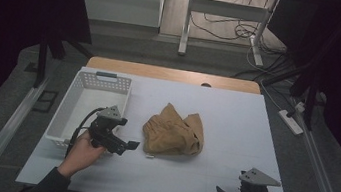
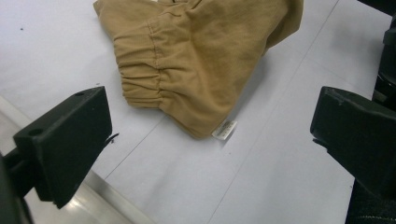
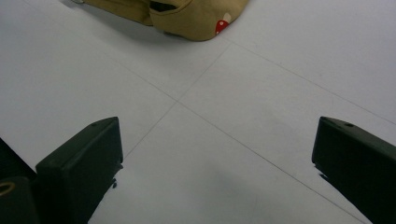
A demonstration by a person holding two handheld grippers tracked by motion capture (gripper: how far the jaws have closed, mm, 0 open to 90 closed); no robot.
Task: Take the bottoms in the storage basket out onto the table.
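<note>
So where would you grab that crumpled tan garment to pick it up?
Probably at the gathered elastic band on the tan garment, coming from the basket side with the left hand-held gripper. That edge is thick, bunched and faces its open jaws, so it likely offers a firmer pinch than the flat cloth.

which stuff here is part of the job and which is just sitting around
In the job:
- tan shorts, crumpled mid-table
- left gripper, open, near the shorts
- right gripper, open, at the near edge
- white basket, likely the drop-off

Lying about:
- power strip on the floor
- cables and a desk frame behind the table
</note>
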